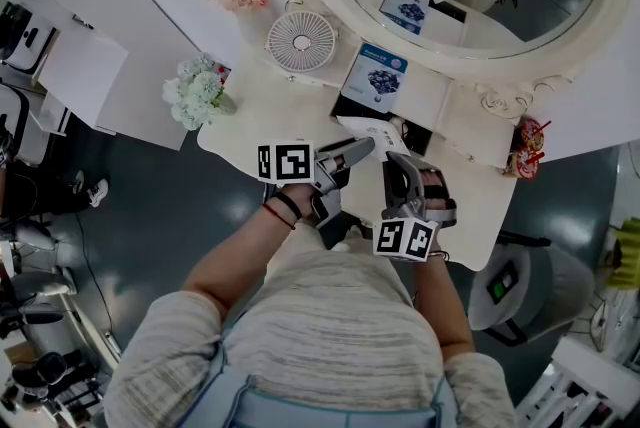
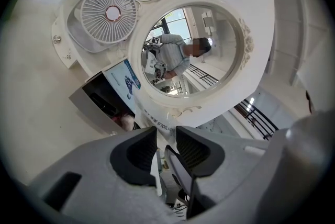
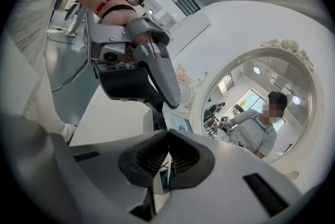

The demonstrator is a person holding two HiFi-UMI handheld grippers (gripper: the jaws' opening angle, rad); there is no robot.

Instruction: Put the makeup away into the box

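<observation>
Thin white packet [image 2: 157, 122] held up between two grey grippers over a glossy white dressing table [image 1: 250, 121].
The left gripper's [image 2: 166, 131] ribbed black jaws stand slightly apart around the flat printed packet, while the right gripper's [image 3: 168, 134] jaws are pressed together on its edge. Just beyond sits one open box [image 1: 375, 76], black inside, beside one round slatted fan [image 1: 301, 40], two flower bunches [image 1: 198, 91] and one carved oval mirror [image 1: 470, 56].

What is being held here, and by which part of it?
The right gripper is shut on a thin white packet, apparently at its near edge; the left gripper stands open around it.
</observation>
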